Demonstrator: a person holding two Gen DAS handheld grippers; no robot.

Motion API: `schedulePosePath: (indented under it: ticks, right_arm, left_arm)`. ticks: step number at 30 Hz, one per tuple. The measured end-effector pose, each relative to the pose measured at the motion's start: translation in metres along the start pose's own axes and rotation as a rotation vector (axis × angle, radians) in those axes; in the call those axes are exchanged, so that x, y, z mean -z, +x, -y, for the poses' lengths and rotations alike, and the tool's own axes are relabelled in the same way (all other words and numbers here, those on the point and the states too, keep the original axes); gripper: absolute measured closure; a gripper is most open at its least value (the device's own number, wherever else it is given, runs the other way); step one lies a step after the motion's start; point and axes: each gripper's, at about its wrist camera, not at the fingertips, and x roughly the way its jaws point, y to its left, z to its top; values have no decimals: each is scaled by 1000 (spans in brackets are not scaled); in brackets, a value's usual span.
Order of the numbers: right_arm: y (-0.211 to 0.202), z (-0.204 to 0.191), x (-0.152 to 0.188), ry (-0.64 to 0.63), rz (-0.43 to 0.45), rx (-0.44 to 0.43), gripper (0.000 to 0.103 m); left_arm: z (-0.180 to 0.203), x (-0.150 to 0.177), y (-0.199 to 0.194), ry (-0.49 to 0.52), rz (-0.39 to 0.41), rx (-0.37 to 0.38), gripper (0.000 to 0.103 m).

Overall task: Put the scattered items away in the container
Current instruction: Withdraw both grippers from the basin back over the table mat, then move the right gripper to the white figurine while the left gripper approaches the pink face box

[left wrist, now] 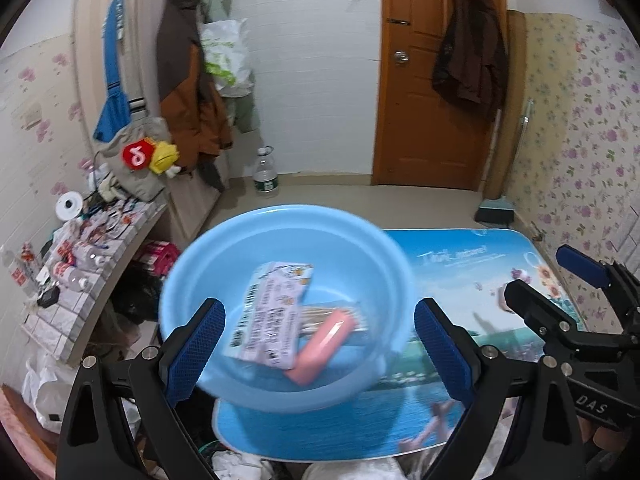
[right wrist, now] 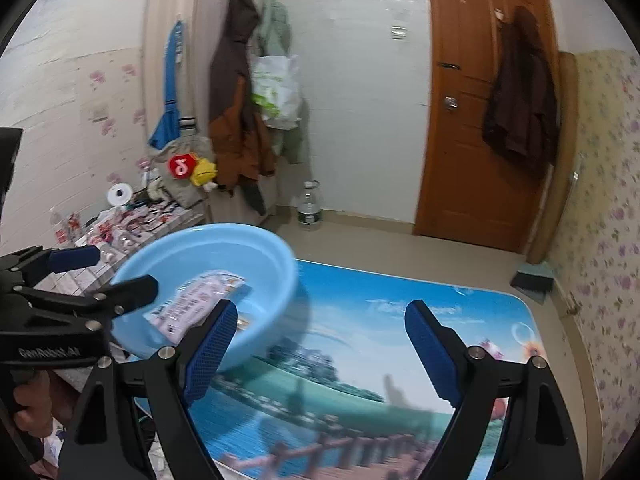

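Left wrist view: the left gripper (left wrist: 316, 348) stands wide open, its two black arms spread and the blue cross-hatched rubber pads (left wrist: 195, 354) holding nothing. A round, smooth, light blue plastic basin (left wrist: 224, 248) sits directly ahead of the pads, filling the gap between them. Inside the basin, a flat rectangular printed packet (left wrist: 272, 312) leans tilted, its lower end overlapping a pink oblong bar with rounded ends (left wrist: 322, 346). Behind the bar lies a thin clear-wrapped bundle (left wrist: 352, 312); its contents cannot be told through the blur. The basin rests on the left end of a glossy table mat (left wrist: 440, 280) with rounded corners, printed with sky, water and flowers. To the right of this gripper, the right gripper (left wrist: 532, 280) enters the frame, open and empty.

Right wrist view: the right gripper (right wrist: 320, 348) is likewise spread wide, with its textured blue pads (right wrist: 430, 354) gripping nothing. The basin (right wrist: 248, 248) lies forward and to the left, partly hidden by the left-hand pad, with the packet (right wrist: 192, 304) visible inside. The mat (right wrist: 360, 344) stretches bare and shiny between and beyond the pads. The left gripper (right wrist: 108, 276) reaches toward the basin rim from the left. Far ahead stand a brown panelled wooden door (right wrist: 472, 140) with a dark coat (right wrist: 520, 120) hung on it, and a clear plastic water bottle (right wrist: 309, 204) on the floor.
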Motion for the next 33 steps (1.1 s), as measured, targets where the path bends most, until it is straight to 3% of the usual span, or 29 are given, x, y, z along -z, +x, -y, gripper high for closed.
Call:
schedulePosePath:
  ticks: [11,22,27,33]
  right_arm:
    - [-15,116,24,135,5,135,16]
    - [-13,226,59,243,-25,225,16]
    - [3,253,73,255,-61,231,16]
    - [41,252,74,212,-136,207,18]
  left_arm:
    - [94,-1,21,109,-27,129,7]
    - [169,5,62,202,-97,199,7]
    - [195,10,89,242,-143,212,7]
    - [208,10,118,244,-184,226,7]
